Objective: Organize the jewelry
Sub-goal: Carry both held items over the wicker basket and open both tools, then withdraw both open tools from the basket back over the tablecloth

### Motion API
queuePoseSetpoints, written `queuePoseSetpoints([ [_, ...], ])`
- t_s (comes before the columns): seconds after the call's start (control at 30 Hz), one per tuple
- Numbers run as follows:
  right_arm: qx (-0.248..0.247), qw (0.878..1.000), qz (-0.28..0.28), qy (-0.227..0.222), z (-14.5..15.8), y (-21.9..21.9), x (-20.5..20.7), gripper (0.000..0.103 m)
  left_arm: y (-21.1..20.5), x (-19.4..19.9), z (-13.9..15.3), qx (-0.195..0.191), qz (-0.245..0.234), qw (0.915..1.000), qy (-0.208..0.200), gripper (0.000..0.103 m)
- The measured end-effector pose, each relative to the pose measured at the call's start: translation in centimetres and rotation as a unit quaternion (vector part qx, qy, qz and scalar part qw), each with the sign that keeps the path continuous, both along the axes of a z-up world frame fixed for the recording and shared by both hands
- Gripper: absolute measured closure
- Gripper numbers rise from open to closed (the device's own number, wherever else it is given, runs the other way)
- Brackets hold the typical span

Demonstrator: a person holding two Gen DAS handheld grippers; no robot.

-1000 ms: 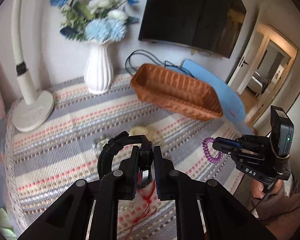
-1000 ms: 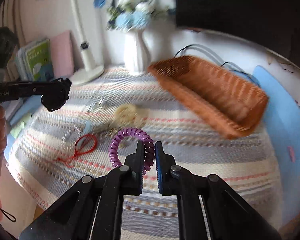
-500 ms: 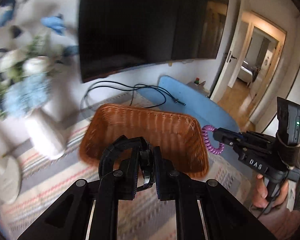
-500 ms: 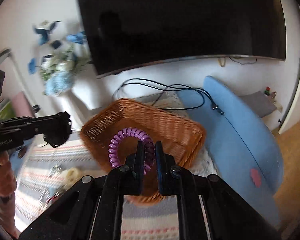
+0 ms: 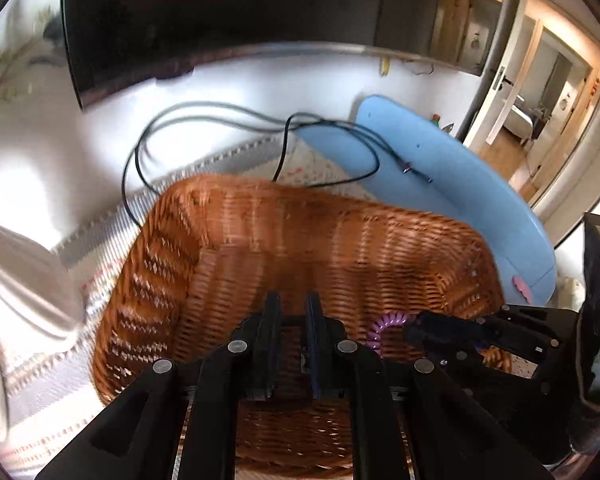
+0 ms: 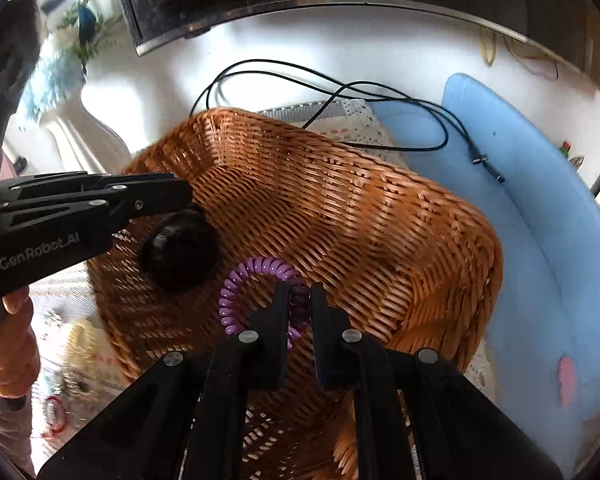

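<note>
Inside, wicker basket (image 6: 380, 216) bare, purple coil bracelet (image 6: 236, 300) gripped above it

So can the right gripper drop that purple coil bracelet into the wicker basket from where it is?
Probably yes: the right gripper, clamping the purple coil bracelet, hangs over the open wicker basket, nothing beneath.

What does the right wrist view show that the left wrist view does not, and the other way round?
Only the right wrist view: the black band hanging from the left gripper over the basket, and a cream item lying beside the basket. Only the left wrist view: an open doorway into another room. Both: the wicker basket, the purple coil bracelet pinched in the right gripper, the black cable and the blue board.
</note>
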State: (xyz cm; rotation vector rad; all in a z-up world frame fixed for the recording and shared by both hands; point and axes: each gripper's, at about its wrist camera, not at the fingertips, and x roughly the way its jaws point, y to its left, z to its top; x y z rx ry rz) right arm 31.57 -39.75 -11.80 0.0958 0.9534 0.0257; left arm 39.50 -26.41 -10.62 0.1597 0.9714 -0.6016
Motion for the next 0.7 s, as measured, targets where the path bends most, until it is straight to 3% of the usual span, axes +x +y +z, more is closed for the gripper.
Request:
queuePoseSetpoints([
  [0.07,-0.011,1.000,0.007,0.003,-0.1,0.4,0.1,0.090,0.2,0.5,-0.8,-0.011,-0.002,0.9998,0.019,0.090],
  [0.23,-0.021,1.000,0.010,0.007,-0.2,1.0,0.2,0.090,0.8,0.0,-1.0,-0.032,-0.002,0.9992,0.022,0.091],
  [0.3,-0.012,1.000,0.004,0.001,0.4,0.6,-0.3,0.083,1.4,-0.8,-0.2,-0.040,-0.006,0.9991,0.014,0.090],
  [0.37,-0.009,1.000,-0.006,-0.010,1.2,0.3,-0.9,0.068,2.3,-1.8,0.6,-0.043,-0.004,0.9991,0.002,0.088],
  [0.43,-0.009,1.000,-0.015,-0.019,2.0,0.1,-1.7,0.066,3.5,-2.9,1.9,-0.051,-0.001,0.9987,-0.007,0.085],
  [0.53,0.003,1.000,-0.017,-0.026,3.1,0.2,-3.1,0.066,5.7,-5.0,3.9,-0.058,0.011,0.9979,-0.025,0.074],
  [0.6,0.006,0.999,-0.013,-0.032,3.7,0.7,-4.2,0.066,7.5,-6.5,5.3,-0.064,0.023,0.9971,-0.033,0.056],
  [0.7,0.009,0.999,0.004,-0.044,4.7,2.2,-6.1,0.066,11.1,-10.0,7.4,-0.082,0.042,0.9939,-0.060,0.054],
])
